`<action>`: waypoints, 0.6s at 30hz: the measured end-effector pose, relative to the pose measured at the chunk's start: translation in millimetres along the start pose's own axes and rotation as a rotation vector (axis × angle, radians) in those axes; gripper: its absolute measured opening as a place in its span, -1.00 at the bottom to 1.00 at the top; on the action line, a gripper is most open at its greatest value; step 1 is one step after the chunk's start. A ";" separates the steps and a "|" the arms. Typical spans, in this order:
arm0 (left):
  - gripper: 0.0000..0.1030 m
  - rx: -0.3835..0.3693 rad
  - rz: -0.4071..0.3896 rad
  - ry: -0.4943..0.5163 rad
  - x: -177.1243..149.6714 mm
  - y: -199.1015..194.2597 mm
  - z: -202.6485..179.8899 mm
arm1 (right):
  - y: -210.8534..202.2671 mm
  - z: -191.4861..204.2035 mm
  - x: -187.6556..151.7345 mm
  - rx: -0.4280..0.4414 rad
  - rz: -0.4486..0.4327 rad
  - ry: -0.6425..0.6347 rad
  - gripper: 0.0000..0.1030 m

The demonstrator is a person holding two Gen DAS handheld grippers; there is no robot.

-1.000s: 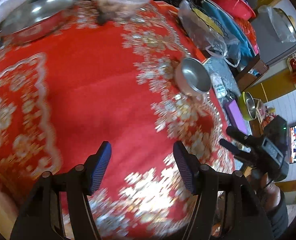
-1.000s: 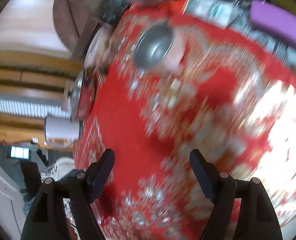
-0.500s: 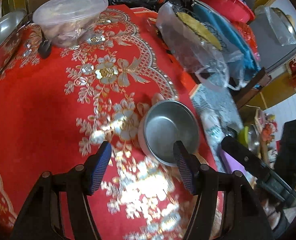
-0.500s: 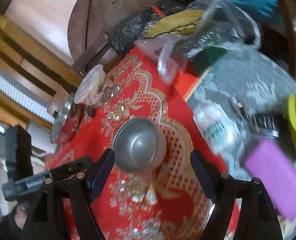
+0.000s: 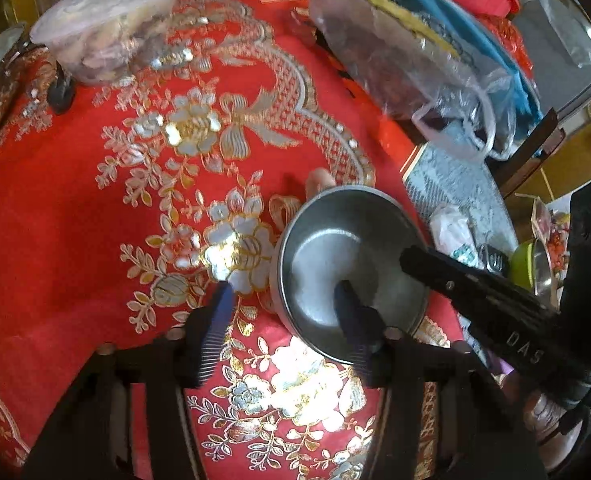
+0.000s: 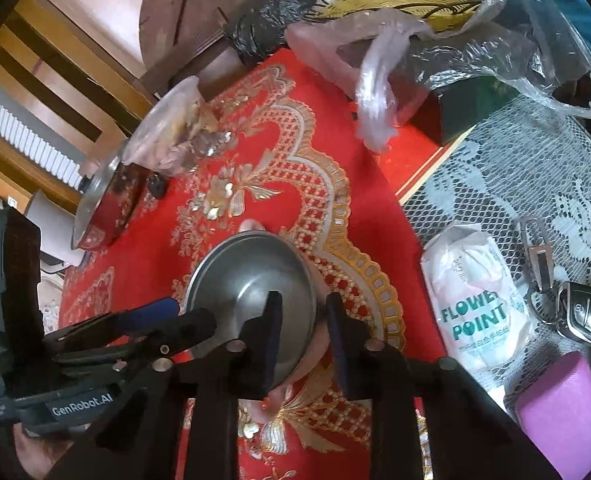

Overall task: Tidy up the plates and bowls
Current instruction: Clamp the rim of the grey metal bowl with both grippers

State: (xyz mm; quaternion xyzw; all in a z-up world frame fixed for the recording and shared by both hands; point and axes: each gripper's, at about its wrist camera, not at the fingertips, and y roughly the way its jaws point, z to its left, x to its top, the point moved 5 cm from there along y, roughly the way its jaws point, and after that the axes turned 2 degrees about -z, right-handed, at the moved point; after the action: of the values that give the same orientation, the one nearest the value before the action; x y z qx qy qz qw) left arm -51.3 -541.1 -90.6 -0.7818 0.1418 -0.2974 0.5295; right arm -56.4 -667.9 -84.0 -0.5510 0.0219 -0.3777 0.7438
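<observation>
A steel bowl (image 5: 335,248) with a pinkish outer shell stands upright on the red embroidered tablecloth (image 5: 75,220). My left gripper (image 5: 283,292) straddles its near-left rim: one finger (image 5: 351,312) is inside, the other hangs outside, clear of the wall. Its jaws are closing. In the right wrist view the bowl (image 6: 247,276) has its right rim between the pads of my right gripper (image 6: 302,304), whose jaws are closing and pinch the wall. The right gripper (image 5: 419,260) reaches in over the bowl's right rim in the left wrist view; the left gripper (image 6: 175,316) shows at the bowl's left.
A clear plastic tub of food (image 5: 107,28) and a steel pan (image 6: 99,204) sit at the far left of the cloth. A plastic bag (image 5: 415,60) lies behind the bowl. On the lace cloth to the right are a tissue pack (image 6: 475,296), car keys (image 6: 579,312) and a purple object (image 6: 559,400).
Both grippers have come in over the steel bowl from either side. Each now has one finger inside it, and both sets of jaws have narrowed, the right far more.
</observation>
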 end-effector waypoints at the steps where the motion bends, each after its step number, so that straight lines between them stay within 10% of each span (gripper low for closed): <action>1: -0.12 0.007 0.004 0.005 -1.1 1.7 -0.6 | 1.2 -1.9 -0.3 -0.004 0.005 0.008 -0.63; 6: -0.53 0.006 0.036 0.017 -7.0 9.7 -6.5 | 4.1 -6.8 -4.3 0.004 0.023 0.043 -0.66; 18: -0.70 0.008 0.039 -0.011 -10.8 7.4 -6.6 | 7.7 -8.1 -4.5 -0.003 0.030 0.074 -0.70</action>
State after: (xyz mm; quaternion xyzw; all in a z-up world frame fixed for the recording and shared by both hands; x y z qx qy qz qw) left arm -63.0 -543.2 -99.0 -0.7784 0.1530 -0.2832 0.5390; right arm -59.1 -670.9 -95.4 -0.5374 0.0583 -0.3868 0.7471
